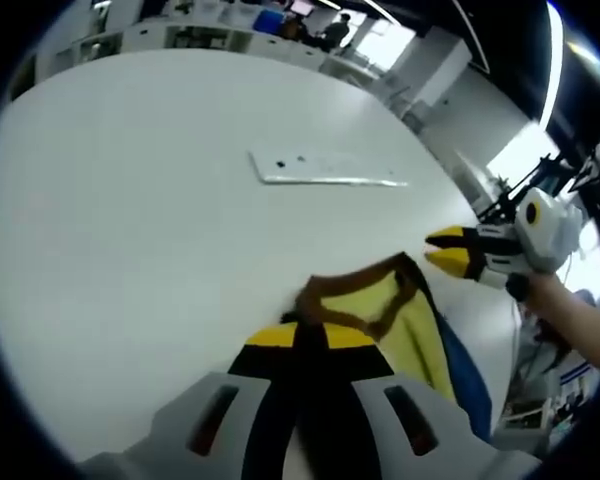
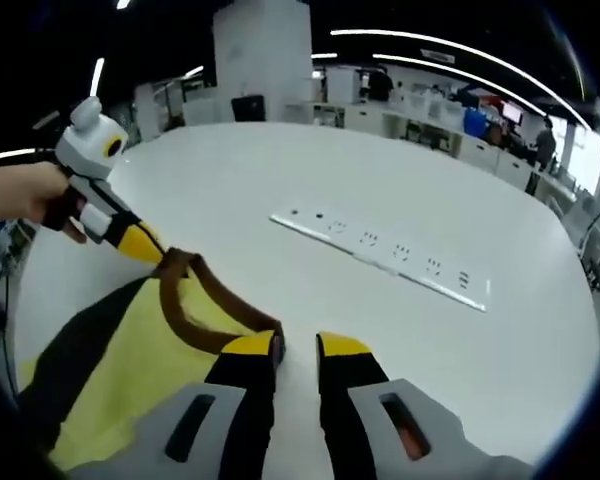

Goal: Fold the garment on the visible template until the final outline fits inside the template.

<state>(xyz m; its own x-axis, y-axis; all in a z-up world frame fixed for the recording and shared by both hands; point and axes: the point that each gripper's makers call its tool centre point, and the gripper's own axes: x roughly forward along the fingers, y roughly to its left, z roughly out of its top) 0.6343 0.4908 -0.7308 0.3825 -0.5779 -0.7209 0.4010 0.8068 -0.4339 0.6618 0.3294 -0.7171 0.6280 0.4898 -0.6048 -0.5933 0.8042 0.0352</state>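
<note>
Left gripper clamping garment; right gripper parted beside power strip.

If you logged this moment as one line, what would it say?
left gripper: shut on garment | right gripper: open, beside garment | garment: yellow, brown collar, on white table | power strip: untouched

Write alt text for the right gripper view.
The right tongs sit at the brown collar of a yellow garment lying on a white table. The left tongs, held in a person's hand, pinch the collar's far end, and a white power strip lies beyond.
</note>
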